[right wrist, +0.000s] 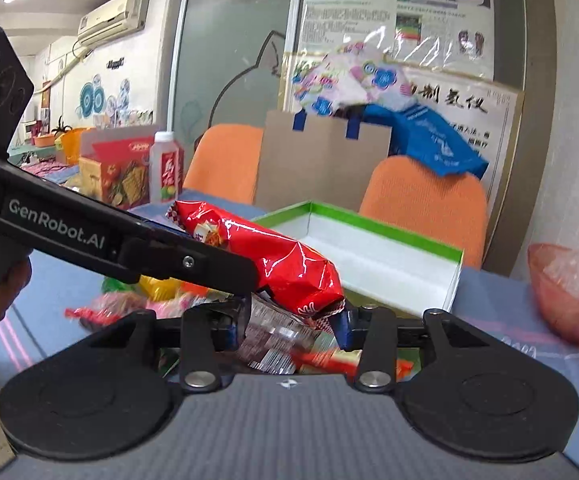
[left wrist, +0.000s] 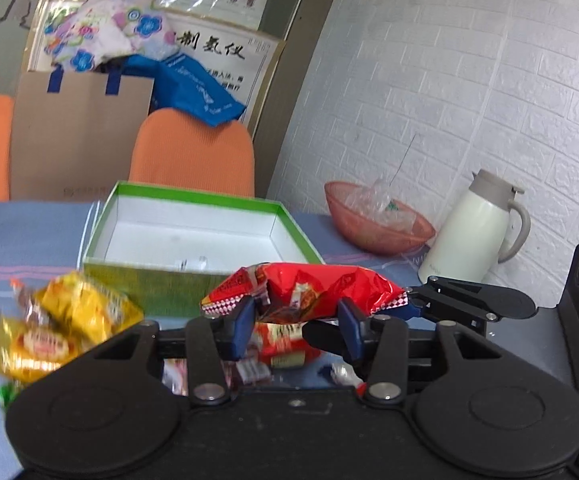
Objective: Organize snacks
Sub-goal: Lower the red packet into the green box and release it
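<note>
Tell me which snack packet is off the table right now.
The red packet: the left gripper holds it up before the green box, the right gripper at its end. The yellow packets lie on the table.

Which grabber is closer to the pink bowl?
Right. The right gripper is nearer the pink bowl; the left gripper, holding the red snack bag, sits farther away.
</note>
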Tool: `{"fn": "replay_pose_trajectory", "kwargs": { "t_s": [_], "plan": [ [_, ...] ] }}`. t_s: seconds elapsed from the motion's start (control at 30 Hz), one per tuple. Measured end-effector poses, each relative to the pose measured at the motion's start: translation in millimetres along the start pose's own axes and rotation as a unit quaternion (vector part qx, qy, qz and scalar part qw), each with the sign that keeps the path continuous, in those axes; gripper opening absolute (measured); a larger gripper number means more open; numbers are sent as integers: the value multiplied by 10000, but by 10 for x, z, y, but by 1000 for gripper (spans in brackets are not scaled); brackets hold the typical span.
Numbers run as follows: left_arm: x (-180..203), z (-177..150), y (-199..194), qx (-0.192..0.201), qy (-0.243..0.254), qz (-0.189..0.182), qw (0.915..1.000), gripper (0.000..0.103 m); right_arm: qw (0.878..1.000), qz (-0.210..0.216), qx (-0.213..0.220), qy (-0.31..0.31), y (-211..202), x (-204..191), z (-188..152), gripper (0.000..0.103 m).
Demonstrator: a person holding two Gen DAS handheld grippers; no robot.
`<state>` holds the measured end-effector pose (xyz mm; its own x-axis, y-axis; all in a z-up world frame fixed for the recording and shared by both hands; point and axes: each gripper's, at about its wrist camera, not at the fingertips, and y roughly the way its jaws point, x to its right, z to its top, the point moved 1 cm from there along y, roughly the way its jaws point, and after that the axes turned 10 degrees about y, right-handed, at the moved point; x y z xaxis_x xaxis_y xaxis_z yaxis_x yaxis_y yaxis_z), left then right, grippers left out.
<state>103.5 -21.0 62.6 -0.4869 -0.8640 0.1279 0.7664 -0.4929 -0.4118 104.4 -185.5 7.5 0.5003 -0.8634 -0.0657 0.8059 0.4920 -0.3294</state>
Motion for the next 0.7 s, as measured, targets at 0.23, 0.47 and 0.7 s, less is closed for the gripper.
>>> {"fn": "replay_pose_trajectory", "kwargs": {
  "t_s": [0.23, 0.47, 0.7],
  "plan": [
    [-187, 317, 479, 120, 49, -56, 9999, 75, 9996, -176, 235, 35, 384, 337, 260, 72],
    [-392, 307, 994, -164, -132, -181, 9996, 75, 9993, -283, 33, 250, 755, 641, 195, 72],
    [-517, 198, 1301, -349, -96, -5, 9993, 100, 9985, -423, -229, 260, 1025, 767, 65, 75]
  ]
}}
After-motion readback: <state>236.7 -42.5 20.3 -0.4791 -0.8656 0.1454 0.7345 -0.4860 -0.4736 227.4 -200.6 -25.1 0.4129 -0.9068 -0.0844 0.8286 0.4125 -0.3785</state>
